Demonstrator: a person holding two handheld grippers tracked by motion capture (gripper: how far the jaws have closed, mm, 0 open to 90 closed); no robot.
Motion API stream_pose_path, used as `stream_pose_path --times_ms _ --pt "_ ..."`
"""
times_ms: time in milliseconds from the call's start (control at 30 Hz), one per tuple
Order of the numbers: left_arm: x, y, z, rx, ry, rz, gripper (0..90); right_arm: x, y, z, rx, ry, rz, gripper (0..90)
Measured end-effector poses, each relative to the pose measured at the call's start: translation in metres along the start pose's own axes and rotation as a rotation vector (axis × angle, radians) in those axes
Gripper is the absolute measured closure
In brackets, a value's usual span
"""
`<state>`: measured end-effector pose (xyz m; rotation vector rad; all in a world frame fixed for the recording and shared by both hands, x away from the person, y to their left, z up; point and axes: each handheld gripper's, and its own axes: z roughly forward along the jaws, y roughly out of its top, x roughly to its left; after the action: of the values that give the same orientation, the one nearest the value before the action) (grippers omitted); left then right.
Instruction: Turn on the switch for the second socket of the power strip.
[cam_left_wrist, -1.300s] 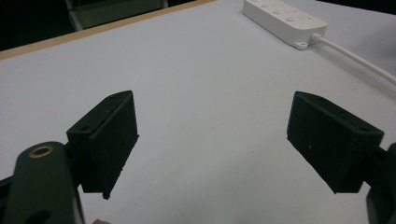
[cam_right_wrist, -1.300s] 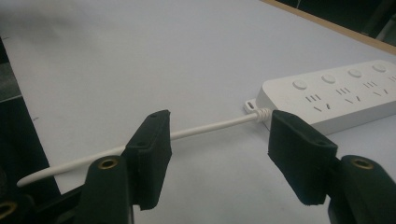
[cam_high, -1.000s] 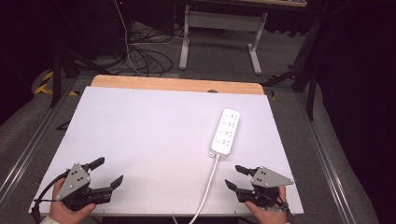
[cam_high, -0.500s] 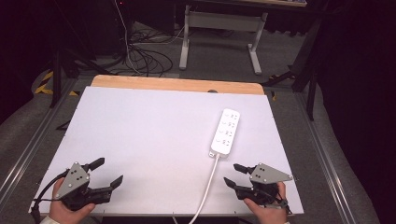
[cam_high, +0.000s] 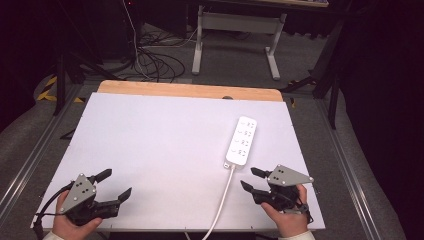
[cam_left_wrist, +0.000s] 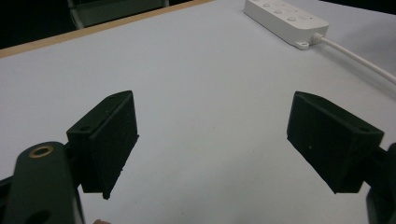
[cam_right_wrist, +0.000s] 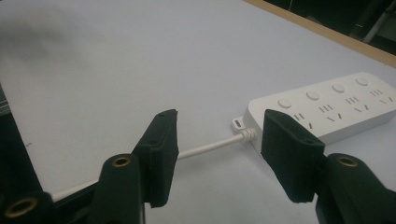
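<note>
My right claw (cam_high: 252, 179) hangs just above the white surface (cam_high: 160, 145) near its front right corner, jaws apart and pinching nothing; they have just been closing, with only air between them. Through the right gripper view they frame the white power strip (cam_right_wrist: 327, 112) and the spot where its white cable (cam_right_wrist: 205, 148) joins it — strip and claw are near, not touching. The strip lies flat on the right half of the surface, its sockets facing up, and the cable runs from its near end toward me, passing just left of my right claw and off the front edge. My left claw (cam_high: 114, 184) rests at the front left corner, spread wide and empty — well apart from the strip, with bare surface between. Beyond the surface's wooden far edge (cam_high: 190, 91) lie a tangle of dark cables (cam_high: 155, 57) on the floor and the legs of a grey stand (cam_high: 237, 35). Nothing stands between either claw and the strip.
</note>
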<state>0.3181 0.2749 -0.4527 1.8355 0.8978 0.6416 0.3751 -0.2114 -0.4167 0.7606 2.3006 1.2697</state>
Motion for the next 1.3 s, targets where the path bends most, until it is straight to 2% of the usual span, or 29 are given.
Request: stream_pose_path --times_ms 400,533,1033,1100,1233,1267,1300 --pt "0.0 0.0 0.0 0.002 0.005 0.003 16.9 -0.01 0.022 0.006 0.014 -0.006 -0.003 48.9" --pt "0.0 0.0 -0.001 -0.001 0.009 0.004 17.2 -0.014 0.028 0.005 0.002 -0.012 0.001 49.9" --pt "0.0 0.0 -0.001 0.001 0.01 -0.006 17.2 -0.031 0.039 0.013 0.026 -0.022 0.018 52.2" --pt "0.0 0.0 -0.001 0.001 0.013 -0.005 17.2 -0.036 0.042 0.018 0.045 -0.041 0.001 55.0" --pt "0.001 0.0 -0.002 0.003 0.017 -0.004 17.2 -0.042 0.047 0.025 0.071 -0.036 -0.009 67.8" --pt "0.001 0.0 -0.002 0.005 0.018 0.0 17.2 -0.042 0.047 0.025 0.071 -0.036 -0.009 67.8" --pt "0.001 0.0 -0.002 0.006 0.018 -0.001 17.3 -0.044 0.048 0.026 0.075 -0.039 -0.012 71.4"
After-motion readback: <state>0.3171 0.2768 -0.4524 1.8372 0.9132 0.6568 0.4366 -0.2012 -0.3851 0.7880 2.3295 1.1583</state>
